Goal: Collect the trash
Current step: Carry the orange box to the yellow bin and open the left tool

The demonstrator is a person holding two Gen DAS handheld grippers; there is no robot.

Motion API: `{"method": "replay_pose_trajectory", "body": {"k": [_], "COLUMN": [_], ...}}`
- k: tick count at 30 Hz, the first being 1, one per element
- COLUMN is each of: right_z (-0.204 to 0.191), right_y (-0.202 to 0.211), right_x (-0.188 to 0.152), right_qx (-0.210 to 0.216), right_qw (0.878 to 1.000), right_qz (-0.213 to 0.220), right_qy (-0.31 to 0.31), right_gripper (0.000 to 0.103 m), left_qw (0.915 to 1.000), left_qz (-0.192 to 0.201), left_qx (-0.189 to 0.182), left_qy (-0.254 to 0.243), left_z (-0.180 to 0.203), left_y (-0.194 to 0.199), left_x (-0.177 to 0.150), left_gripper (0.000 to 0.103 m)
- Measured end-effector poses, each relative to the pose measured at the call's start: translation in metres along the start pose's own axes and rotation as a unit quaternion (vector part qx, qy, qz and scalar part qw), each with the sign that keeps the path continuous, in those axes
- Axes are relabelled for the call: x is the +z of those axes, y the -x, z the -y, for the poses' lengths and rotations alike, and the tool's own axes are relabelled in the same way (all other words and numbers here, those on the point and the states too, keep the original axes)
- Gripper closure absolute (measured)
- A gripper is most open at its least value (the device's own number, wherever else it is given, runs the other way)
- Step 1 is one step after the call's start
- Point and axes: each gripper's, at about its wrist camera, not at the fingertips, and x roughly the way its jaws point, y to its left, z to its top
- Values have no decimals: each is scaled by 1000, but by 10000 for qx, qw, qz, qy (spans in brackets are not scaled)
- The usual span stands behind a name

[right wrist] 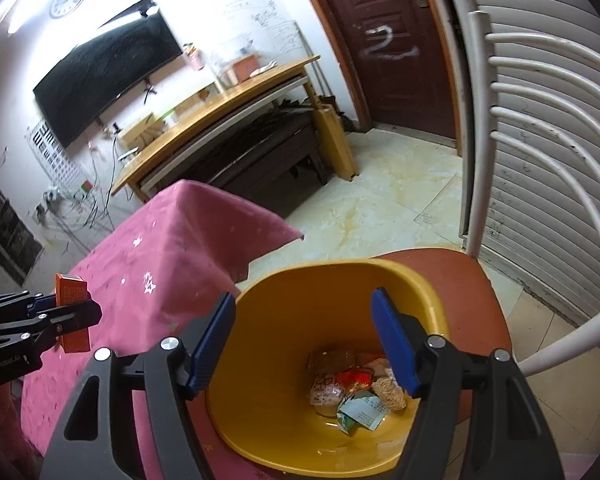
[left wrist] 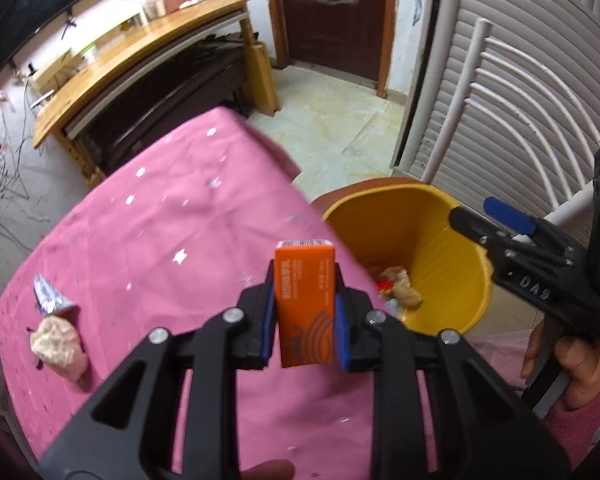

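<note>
My left gripper [left wrist: 304, 280] is shut on an upright orange box [left wrist: 305, 300], held above the pink table's [left wrist: 160, 220] right edge; the box shows in the right wrist view [right wrist: 73, 312] too. A yellow bin [left wrist: 428, 216] stands on a chair right of the table, with several wrappers inside [right wrist: 356, 388]. My right gripper [right wrist: 304, 320] is open and empty, over the yellow bin [right wrist: 300, 292]; it shows in the left wrist view [left wrist: 484, 224]. A crumpled tissue [left wrist: 58, 346] and a silver wrapper [left wrist: 48, 294] lie on the table's left part.
The bin sits on a red chair seat [right wrist: 472, 280] with a white curved back [right wrist: 540, 128]. A wooden desk [left wrist: 140, 52] and a dark door [left wrist: 332, 16] stand beyond tiled floor [left wrist: 340, 120]. A slatted shutter [left wrist: 520, 40] is at the right.
</note>
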Motion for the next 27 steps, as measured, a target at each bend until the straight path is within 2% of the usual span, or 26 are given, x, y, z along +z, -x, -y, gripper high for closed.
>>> {"method": "replay_pose_trajectory", "body": {"k": [10,16,18,19,20,27], "right_z": [31,45,49,50,50,47], "right_y": [21,30,31,32,32,32], "right_x": [6,8,7,7,6,6], "right_qx": [-206,-327,-408,-423,-419,-373], "right_qw": [9982,9954,9946,9945,9942,9946], "right_qz": [343,559,588,594,608,622], "right_qy": [-440,-700,-749,-757,-778,-743], "right_gripper": [37,35,34,34,34,31], "left_qw": [9991,9991,9991,9990,9990,9993], "left_qz": [64,88,57,49,72,111], "left_qx": [-229,-342,-384,-423,-424,-338], "left_qy": [-348,-229,-177,-146,-125,-109], "left_z": [46,60,62,63,64,61], "left_y": [-9,-15,-17,-17,-16,-10], "left_x": [14,27,31,33,34,29], "left_gripper": [81,81,66,40,35,34]}}
